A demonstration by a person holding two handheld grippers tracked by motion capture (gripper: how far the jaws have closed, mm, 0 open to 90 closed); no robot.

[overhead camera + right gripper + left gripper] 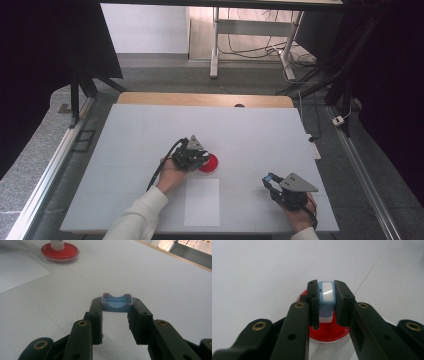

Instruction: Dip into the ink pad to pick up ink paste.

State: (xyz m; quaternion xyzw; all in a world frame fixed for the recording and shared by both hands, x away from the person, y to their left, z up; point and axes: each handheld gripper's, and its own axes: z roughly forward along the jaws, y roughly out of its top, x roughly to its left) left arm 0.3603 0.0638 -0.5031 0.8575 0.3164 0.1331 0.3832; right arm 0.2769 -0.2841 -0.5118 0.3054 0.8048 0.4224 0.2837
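Resting on a white table (150, 130) above grey floor (30, 165), both jaws grip: stamp (326, 298), cap (116, 303).

One red dish (210, 164), one white sheet (202, 202), two hand-held grippers (192, 155) (287, 190).

1. The far half of the white table (150, 125), up to its far edge and both far corners, is left bare, so free passage is offered there.
2. Near the middle, the way is blocked by the shallow round red dish (209, 164), over which the left gripper (196, 159) is held.
3. By the near edge, a flat white paper sheet (202, 202) is laid; nothing is raised by it.
4. The near right corner is taken up by the right gripper (272, 182).
5. The near left corner is crossed by a white sleeve (137, 215).
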